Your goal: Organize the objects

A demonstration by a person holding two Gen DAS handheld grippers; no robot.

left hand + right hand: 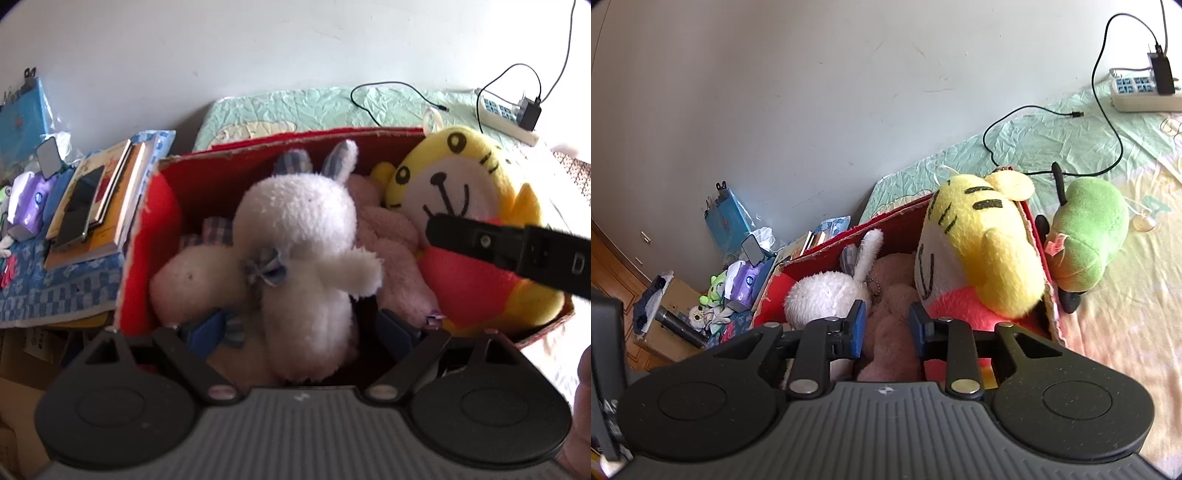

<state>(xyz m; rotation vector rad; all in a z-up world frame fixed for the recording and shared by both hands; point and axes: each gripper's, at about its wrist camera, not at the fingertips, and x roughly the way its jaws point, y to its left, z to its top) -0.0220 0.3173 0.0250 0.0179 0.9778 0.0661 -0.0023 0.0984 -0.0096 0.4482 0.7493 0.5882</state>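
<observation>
A red cardboard box (159,229) on the bed holds three plush toys. A white rabbit (295,221) lies in the middle, a pink plush (388,236) beside it, and a yellow tiger (454,184) at the right end. My left gripper (303,328) is open wide astride the rabbit's lower body, with gaps at both blue pads. A black finger (480,242) of the right gripper crosses in front of the tiger. In the right wrist view my right gripper (886,326) hovers over the pink plush (890,273), its jaws a little apart and not pressing on anything.
A green plush (1089,236) lies on the bedsheet just outside the box's right wall (1039,236). A power strip (1141,92) with a charger and black cable (997,155) sits further back. Stacked books (92,206) and clutter fill the side table left of the box.
</observation>
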